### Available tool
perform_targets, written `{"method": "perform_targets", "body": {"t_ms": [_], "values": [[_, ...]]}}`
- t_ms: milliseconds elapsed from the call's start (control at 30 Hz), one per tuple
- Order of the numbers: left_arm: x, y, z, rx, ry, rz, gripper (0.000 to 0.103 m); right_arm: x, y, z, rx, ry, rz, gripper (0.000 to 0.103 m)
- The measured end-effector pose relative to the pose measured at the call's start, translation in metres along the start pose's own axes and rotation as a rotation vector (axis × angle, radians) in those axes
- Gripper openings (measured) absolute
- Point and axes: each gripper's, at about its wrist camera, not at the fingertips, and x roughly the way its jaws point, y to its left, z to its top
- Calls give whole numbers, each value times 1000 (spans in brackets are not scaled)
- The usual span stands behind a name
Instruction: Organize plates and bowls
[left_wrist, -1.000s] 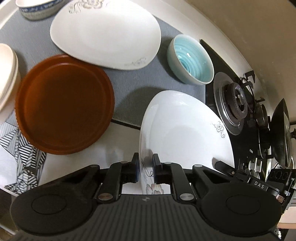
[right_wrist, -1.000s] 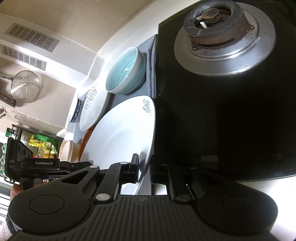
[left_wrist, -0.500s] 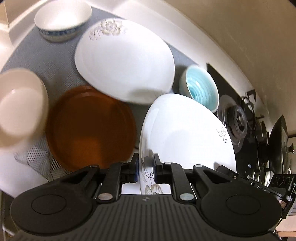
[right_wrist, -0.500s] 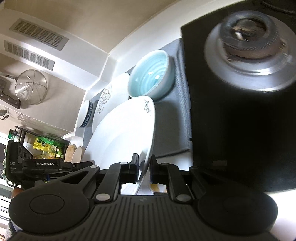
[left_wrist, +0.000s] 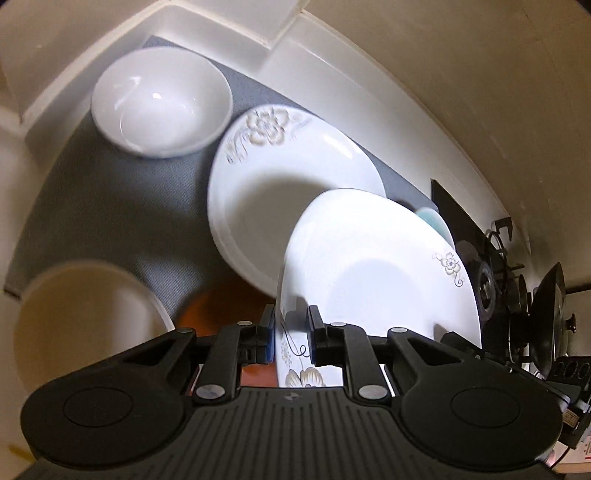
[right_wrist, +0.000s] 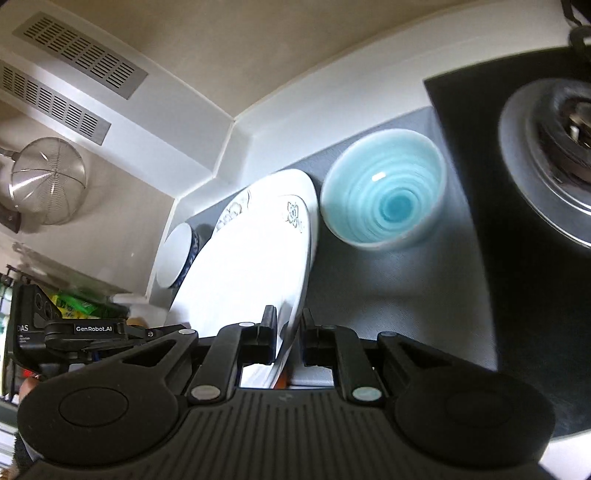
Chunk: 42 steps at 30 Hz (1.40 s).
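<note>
both grippers, left (left_wrist: 291, 338) and right (right_wrist: 286, 341), clamp one flowered plate (left_wrist: 376, 273); white bowl (left_wrist: 160, 101) and blue bowl (right_wrist: 384, 194) look empty, though blurred.

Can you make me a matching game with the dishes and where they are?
Things:
1. held floral plate
2. blue bowl
3. white bowl
4. cream bowl

Places or states:
A. far corner of the grey mat
B. next to the stove burner
C. pinched at its rim by both tools, tilted
D. near left, beside the left tool

Pairs: 1-C, 2-B, 3-A, 4-D
</note>
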Motion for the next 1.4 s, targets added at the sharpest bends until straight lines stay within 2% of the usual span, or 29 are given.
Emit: {"method": "perform_targets", "body": {"t_ms": [333, 500, 933, 1233, 1400], "values": [[18, 38, 44, 16, 70, -13, 18, 46, 15, -1, 50, -53, -63, 12], [26, 49, 55, 25, 83, 18, 19, 68, 19, -6, 61, -44, -89, 12], [47, 40, 70, 69, 116, 39, 21, 88, 8, 8, 117, -95, -122, 12], [49, 47, 79, 35, 156, 30, 20, 103, 6, 18, 127, -159, -141, 12], [41, 58, 75, -8, 187, -19, 19, 108, 6, 22, 126, -173, -146, 12]]}}
